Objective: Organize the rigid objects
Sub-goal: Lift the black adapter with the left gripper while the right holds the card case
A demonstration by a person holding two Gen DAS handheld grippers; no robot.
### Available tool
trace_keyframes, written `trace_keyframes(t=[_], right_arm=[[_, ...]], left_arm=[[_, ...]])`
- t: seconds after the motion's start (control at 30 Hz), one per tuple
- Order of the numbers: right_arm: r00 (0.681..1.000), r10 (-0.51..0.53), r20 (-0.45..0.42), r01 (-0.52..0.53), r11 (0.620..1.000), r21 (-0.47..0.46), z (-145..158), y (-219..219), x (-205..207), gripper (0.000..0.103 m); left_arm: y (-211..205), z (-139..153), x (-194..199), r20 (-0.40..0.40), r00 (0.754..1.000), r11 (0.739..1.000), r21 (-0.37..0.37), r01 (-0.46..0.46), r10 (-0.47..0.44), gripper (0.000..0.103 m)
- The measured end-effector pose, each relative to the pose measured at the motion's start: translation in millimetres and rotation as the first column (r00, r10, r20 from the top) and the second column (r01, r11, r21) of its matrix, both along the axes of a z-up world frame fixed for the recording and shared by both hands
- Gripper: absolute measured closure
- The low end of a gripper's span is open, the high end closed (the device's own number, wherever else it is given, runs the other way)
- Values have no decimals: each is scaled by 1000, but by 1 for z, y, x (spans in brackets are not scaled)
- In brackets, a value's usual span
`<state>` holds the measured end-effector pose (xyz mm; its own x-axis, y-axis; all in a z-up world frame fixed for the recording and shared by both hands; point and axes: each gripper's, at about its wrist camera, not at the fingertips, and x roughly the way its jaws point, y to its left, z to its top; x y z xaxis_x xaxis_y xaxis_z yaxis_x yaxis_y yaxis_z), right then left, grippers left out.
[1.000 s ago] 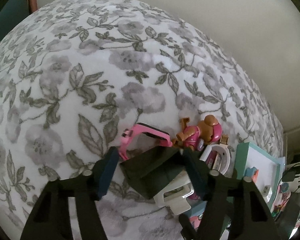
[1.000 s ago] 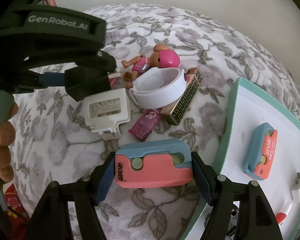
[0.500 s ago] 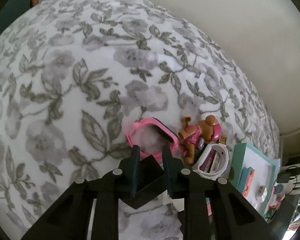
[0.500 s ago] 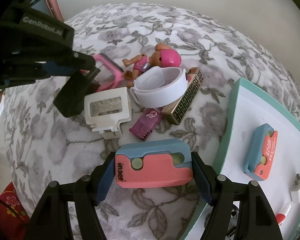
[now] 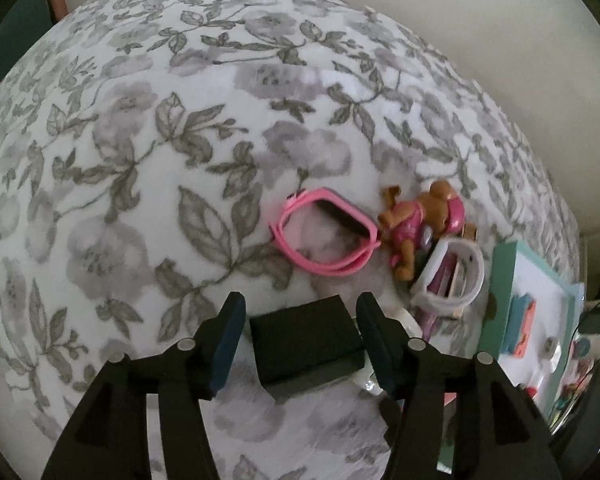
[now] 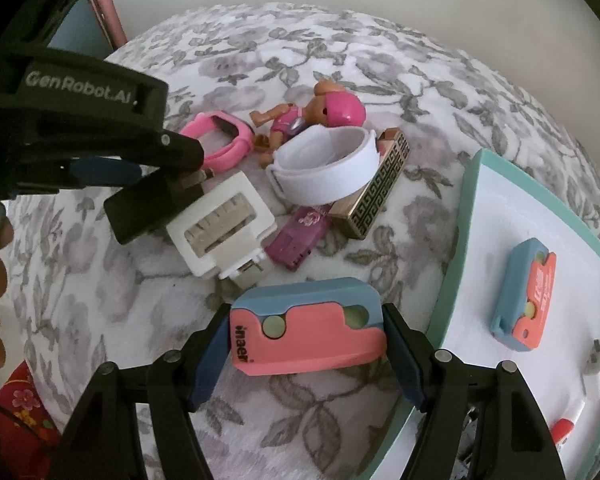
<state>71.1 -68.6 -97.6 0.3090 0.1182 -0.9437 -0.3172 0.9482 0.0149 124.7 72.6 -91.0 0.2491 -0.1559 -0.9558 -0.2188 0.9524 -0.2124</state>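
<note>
Floral grey-and-white bedding (image 5: 148,152) is carrying a loose pile: one pink watch (image 5: 326,236), one white wristband (image 6: 326,172), one toy pup figure (image 6: 312,114), one black box (image 5: 306,346). Two pink-and-blue "inaer" cases are showing; one (image 6: 526,294) is lying in the teal-rimmed tray (image 6: 466,216), the other (image 6: 308,334) is sitting clamped between the right gripper (image 6: 305,356) pads. Left gripper (image 5: 300,340) is hanging spread around the box, not touching.

"GenRobot.AI" marks the left tool (image 6: 100,168); "inaer" the pink-blue case (image 6: 306,330).
</note>
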Motion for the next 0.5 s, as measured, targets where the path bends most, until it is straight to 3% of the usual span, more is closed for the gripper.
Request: trace_keyframes(t=[0.37,0.5], right_arm=[[999,-5,-34,5,1000,5,-2,3,-19,29],[999,-7,-38,7,1000,3,-3,4,-26,29]], left_arm=[[-8,-10,-21,-27,999,999,23,28,-28,44],[-13,-18,-20,-35,998,996,68,55,-53,44]])
